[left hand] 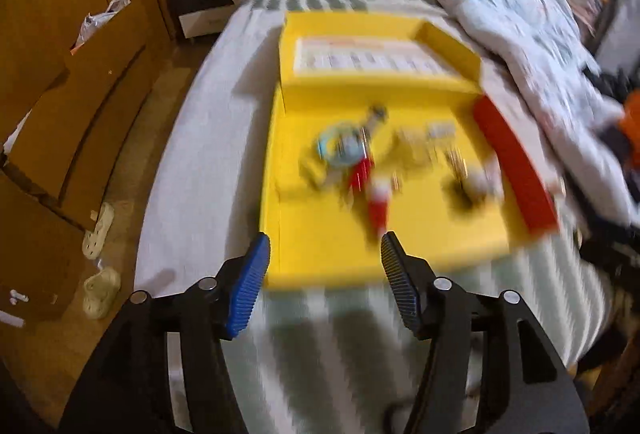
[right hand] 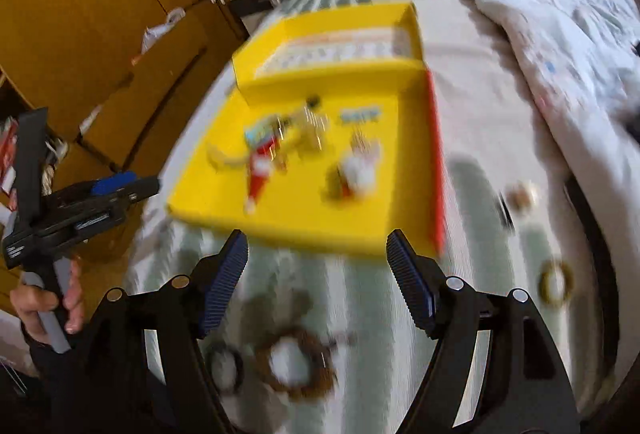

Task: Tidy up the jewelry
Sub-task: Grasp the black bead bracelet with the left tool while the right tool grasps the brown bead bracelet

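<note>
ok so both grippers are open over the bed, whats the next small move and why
Probably lower the right gripper onto the brown bead bracelet lying on the bedsheet just below it. It is outside the yellow tray, where other pieces already sit, and the jaws are open and empty. The left gripper hovers at the tray's near edge.

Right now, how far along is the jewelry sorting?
Several blurred pieces already lie in the yellow tray. Nothing is in hand: the left tongs and right tongs are both open and empty. Left on the bed: a brown bracelet, a dark ring and a gold ring.
</note>
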Motion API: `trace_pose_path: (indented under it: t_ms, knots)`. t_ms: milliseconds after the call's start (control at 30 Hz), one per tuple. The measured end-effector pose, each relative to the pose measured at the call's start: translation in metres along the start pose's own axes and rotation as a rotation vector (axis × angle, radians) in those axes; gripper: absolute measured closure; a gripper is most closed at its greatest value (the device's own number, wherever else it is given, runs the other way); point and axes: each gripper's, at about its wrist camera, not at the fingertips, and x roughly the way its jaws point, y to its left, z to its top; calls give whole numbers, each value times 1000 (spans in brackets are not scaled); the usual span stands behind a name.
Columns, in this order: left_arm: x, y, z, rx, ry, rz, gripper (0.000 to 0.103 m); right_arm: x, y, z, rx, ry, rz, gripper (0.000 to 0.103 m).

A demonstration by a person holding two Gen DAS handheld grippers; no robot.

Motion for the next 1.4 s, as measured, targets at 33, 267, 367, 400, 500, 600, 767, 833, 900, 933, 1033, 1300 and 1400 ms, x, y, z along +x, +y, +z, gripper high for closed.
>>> trace_pose_path:
  t_ms: [33, 267, 367, 400, 500, 600, 767, 833, 900, 933, 1033, 1300, 1400]
  knots:
    - [2, -2, -12, 6, 20, -5, 45, 0, 2, -11, -8, 16, -9, 29]
    - [23, -19, -107, 25, 177, -42, 45, 29, 5, -80, -5, 149, -42, 29]
    - [28, -25, -122, 25, 194, -27, 45, 38, 11, -91, -10, 167, -67, 29]
    - [30, -27, -125, 27, 198, -21, 45, 41, 13, -94, -13, 177, -75, 29]
    - [31, -32, -131, 31, 209, -24, 45, 49, 17, -99, -12, 204, -84, 29]
    - [35, -36, -134, 39, 217, -12, 45, 53, 20, -102, -24, 210, -117, 29]
    - [43, -40, -140, 43, 220, -1, 45, 61, 22, -108, -30, 214, -139, 29]
    - [45, -43, -140, 52, 214, 12, 45, 64, 21, -108, -33, 215, -151, 30]
    - [46, -44, -140, 55, 210, 19, 45, 67, 22, -108, -35, 217, -165, 32]
    - [47, -46, -140, 58, 207, 23, 45, 69, 21, -109, -41, 219, -176, 32]
    - [48, -48, -142, 64, 198, 37, 45, 78, 23, -111, -52, 234, -200, 34]
    - [53, -62, -146, 65, 177, 44, 44, 92, 25, -116, -71, 245, -225, 43]
    - [53, -61, -146, 67, 175, 47, 44, 95, 25, -117, -75, 241, -244, 47]
